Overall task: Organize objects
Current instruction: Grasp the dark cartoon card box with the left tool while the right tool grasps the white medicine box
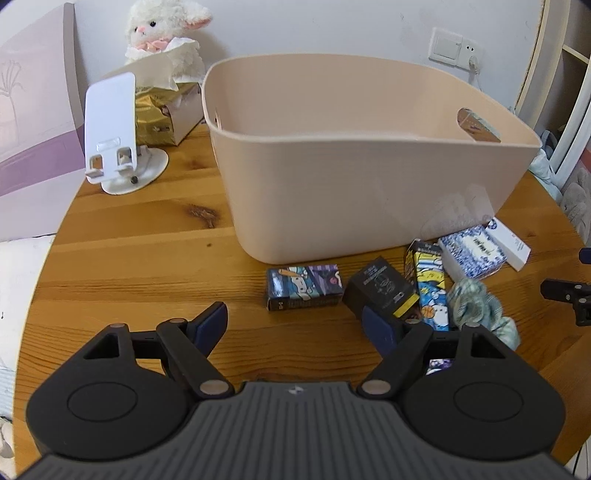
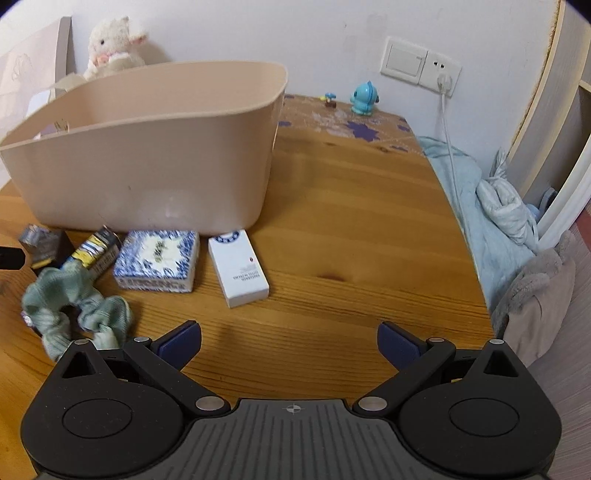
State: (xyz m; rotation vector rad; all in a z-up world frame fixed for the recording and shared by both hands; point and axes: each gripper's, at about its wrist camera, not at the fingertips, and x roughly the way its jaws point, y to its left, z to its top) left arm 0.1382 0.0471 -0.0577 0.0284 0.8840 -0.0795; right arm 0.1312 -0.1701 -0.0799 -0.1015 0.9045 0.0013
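Observation:
A beige plastic bin (image 1: 369,177) stands on the round wooden table (image 1: 147,251); it also shows in the right wrist view (image 2: 147,173). In front of it lie small boxes: a dark cartoon box (image 1: 303,286), a black box (image 1: 380,286), a yellow-blue box (image 1: 428,284), a blue-white patterned box (image 1: 472,251) (image 2: 157,260), a white box (image 1: 509,240) (image 2: 238,267), and a green scrunchie (image 1: 480,306) (image 2: 74,310). My left gripper (image 1: 295,325) is open, just short of the dark box. My right gripper (image 2: 290,343) is open and empty over bare table, near the white box.
A white phone stand (image 1: 114,133), a gold tissue box (image 1: 162,110) and a plush lamb (image 1: 166,33) stand at the back left. A blue figurine (image 2: 364,98) stands by the wall. Bedding (image 2: 491,206) lies beyond the table's right edge.

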